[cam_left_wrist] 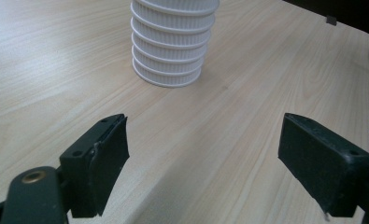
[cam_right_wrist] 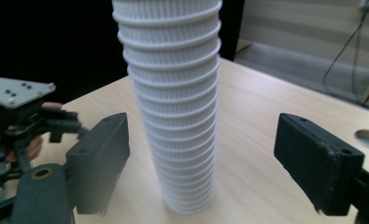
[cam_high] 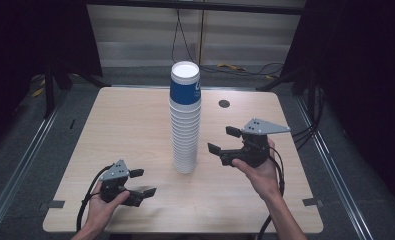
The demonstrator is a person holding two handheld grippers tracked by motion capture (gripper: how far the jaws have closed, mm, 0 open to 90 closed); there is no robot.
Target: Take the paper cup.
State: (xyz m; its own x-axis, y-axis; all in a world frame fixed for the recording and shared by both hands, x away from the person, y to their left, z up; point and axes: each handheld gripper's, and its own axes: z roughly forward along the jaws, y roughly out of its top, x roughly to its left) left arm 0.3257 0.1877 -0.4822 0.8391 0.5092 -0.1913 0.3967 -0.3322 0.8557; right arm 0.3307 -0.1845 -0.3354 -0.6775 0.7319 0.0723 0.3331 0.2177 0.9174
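Note:
A tall stack of white ribbed paper cups [cam_high: 185, 132] stands upright near the middle of the table, its top cup [cam_high: 185, 85] blue with a white rim. My right gripper [cam_high: 220, 140] hovers to the right of the stack, jaws open and pointed at it, with nothing between the pads. In the right gripper view the stack [cam_right_wrist: 175, 107] rises beyond the open jaws. My left gripper [cam_high: 142, 182] rests low near the front left of the table, open and empty. The stack's base [cam_left_wrist: 170, 51] lies ahead of it in the left gripper view.
The light wooden table [cam_high: 130, 125] has a round dark hole [cam_high: 224, 103] at the back right. Cables trail from both grippers over the front edge. Metal rails and dark floor flank the table, and more cables lie behind it.

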